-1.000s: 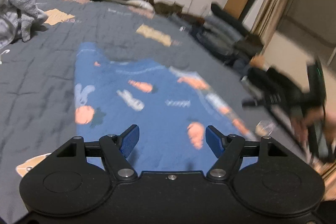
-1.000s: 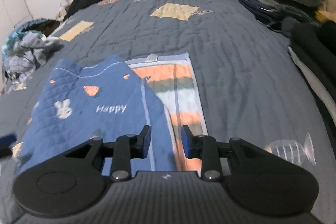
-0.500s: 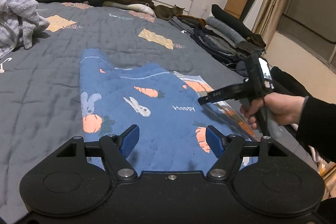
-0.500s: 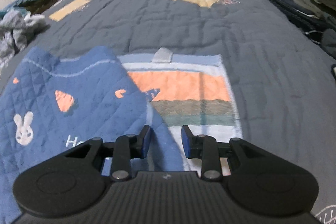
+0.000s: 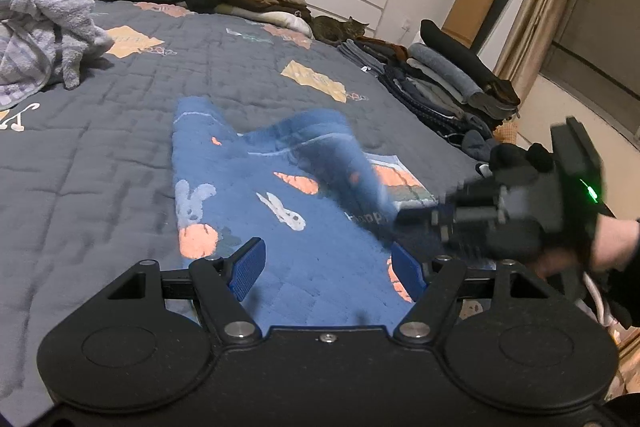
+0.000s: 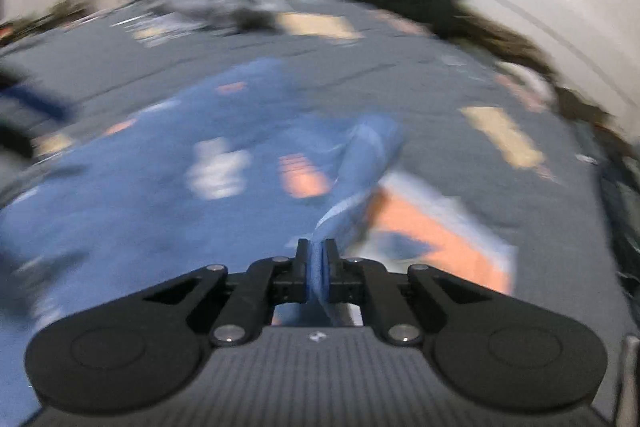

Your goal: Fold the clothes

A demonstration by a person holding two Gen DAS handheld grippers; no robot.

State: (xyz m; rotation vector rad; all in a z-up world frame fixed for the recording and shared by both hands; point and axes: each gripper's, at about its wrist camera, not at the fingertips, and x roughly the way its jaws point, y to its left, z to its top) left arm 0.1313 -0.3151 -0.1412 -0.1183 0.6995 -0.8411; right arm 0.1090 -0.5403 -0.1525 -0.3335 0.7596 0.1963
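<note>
My right tongs pinch the blue quilted garment's edge on the bed.
My right tongs (image 6: 318, 259) are pressed together on a raised fold of the blue quilted garment with carrot and rabbit prints (image 5: 280, 227), which lies on the grey quilted bed (image 5: 100, 155), partly over a striped orange and blue cloth (image 6: 440, 239). My left tongs (image 5: 326, 269) hang spread and empty just above the garment's near end.

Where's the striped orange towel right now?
In the left wrist view the striped orange towel lies flat on the grey quilt, right of centre, half covered by the blue carrot-print garment whose edge the right gripper holds.
</note>
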